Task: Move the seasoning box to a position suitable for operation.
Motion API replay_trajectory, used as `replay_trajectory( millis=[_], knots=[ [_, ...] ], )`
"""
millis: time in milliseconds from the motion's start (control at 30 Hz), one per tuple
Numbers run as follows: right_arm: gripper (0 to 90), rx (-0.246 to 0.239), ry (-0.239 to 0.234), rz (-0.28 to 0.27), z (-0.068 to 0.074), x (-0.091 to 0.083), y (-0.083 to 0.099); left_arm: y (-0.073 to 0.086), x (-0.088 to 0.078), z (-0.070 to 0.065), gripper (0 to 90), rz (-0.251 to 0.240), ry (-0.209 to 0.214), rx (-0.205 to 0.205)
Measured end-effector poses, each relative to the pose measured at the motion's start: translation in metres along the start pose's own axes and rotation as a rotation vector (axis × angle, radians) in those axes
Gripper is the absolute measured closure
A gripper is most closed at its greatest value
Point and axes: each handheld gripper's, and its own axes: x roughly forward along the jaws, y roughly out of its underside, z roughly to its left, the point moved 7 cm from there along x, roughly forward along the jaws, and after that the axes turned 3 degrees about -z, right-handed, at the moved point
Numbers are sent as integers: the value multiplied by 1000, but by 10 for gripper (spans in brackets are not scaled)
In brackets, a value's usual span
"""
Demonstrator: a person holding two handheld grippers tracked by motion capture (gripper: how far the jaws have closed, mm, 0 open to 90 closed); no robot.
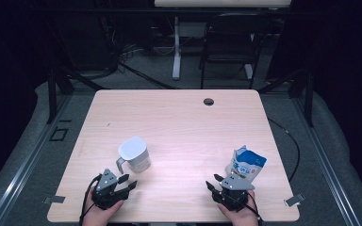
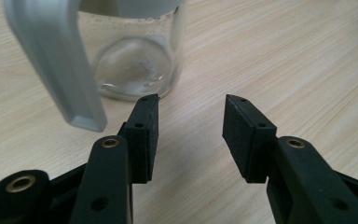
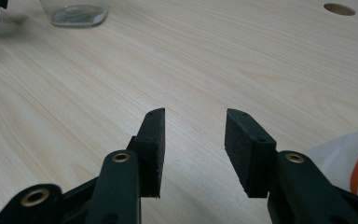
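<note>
With its jaws apart and empty, the left gripper [image 1: 122, 184] should slide slowly far and left around the jug's [image 1: 134, 154] handle [image 2: 58, 60].

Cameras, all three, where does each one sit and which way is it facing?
High view: above the person's side, looking forward and down on the table; both hands show.
Left gripper view: rides the left tool, faces the glass jug; open jaws show.
Right gripper view: rides the right tool, faces across the table; open jaws show.
Shared: jug, all three views.
</note>
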Motion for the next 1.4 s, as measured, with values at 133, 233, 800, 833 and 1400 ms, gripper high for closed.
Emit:
replay_trajectory(
  millis=[133, 233, 800, 833, 1400],
  knots=[
    [581, -12, -13, -1, 2, -4, -5, -2, -8, 3, 562, -9, -8, 4],
    [577, -14, -25, -1, 4, -8, -7, -4, -15, 7, 572, -17, -30, 0],
    [565, -28, -44, -45, 11, -18, -13, -23, -42, 46, 579, -53, -161, -72],
    [563, -23, -45, -50, 11, -17, -15, -23, -41, 48, 565, -45, -165, -76],
    [550, -28, -62, -64, 9, -6, -24, -41, -8, 46, 505, -1, -150, -54]
  ],
)
